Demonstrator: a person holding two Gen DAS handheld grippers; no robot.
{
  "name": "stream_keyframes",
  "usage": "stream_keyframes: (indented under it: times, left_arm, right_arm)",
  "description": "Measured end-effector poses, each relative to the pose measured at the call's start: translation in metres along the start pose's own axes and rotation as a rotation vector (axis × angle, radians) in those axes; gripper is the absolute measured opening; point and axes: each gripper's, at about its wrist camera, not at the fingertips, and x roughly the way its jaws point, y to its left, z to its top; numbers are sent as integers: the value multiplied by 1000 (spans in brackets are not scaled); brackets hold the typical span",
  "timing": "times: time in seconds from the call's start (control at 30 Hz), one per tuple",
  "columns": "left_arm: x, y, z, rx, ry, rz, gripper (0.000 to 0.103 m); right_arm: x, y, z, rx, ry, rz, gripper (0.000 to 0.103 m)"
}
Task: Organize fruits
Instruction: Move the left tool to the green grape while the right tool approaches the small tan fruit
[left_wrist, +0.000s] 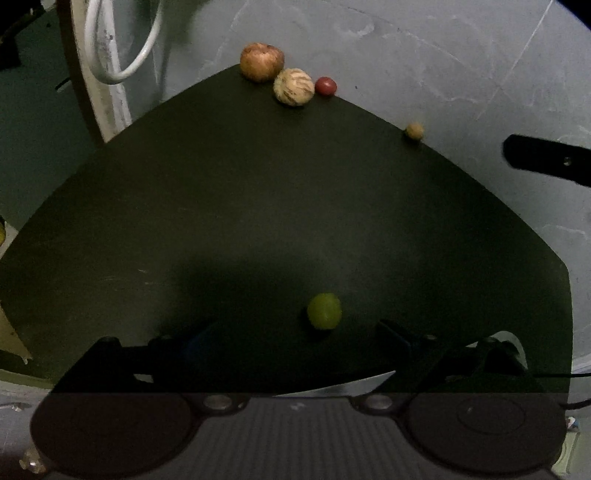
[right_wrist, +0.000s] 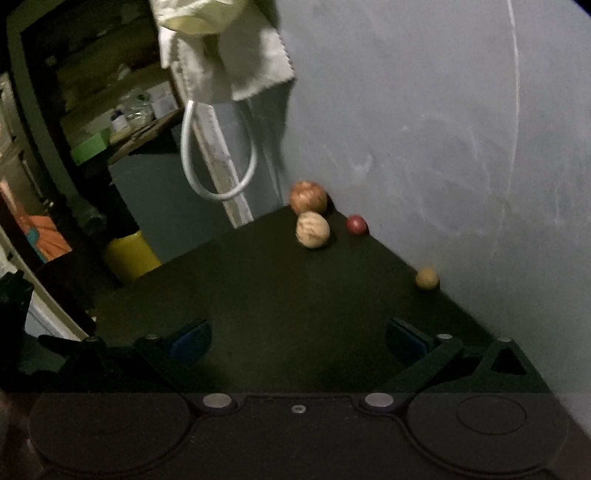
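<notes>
On a dark table (left_wrist: 221, 206), a green round fruit (left_wrist: 324, 311) lies just ahead of my left gripper (left_wrist: 295, 336), between its spread fingers and untouched. At the far corner by the wall sit a reddish apple (left_wrist: 262, 61), a pale striped fruit (left_wrist: 293, 87), a small red fruit (left_wrist: 325, 86) and a small tan fruit (left_wrist: 414, 131). The right wrist view shows the same apple (right_wrist: 308, 196), striped fruit (right_wrist: 312, 229), red fruit (right_wrist: 357, 224) and tan fruit (right_wrist: 427, 277). My right gripper (right_wrist: 297, 341) is open and empty over the table (right_wrist: 258, 295).
A grey wall (left_wrist: 424, 55) borders the table's far right edge. A white cable loop (right_wrist: 218, 162) and a cloth (right_wrist: 236, 44) hang past the far left edge. A yellow container (right_wrist: 131, 254) stands below the table. A black finger (left_wrist: 546, 158) of the other gripper shows at the right.
</notes>
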Motion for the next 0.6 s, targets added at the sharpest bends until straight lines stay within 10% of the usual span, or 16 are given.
stream_keyframes:
  times: [0.6]
  left_arm:
    - [17, 0, 4, -10, 31, -33, 88]
  right_arm:
    - [16, -11, -4, 37, 22, -20, 100]
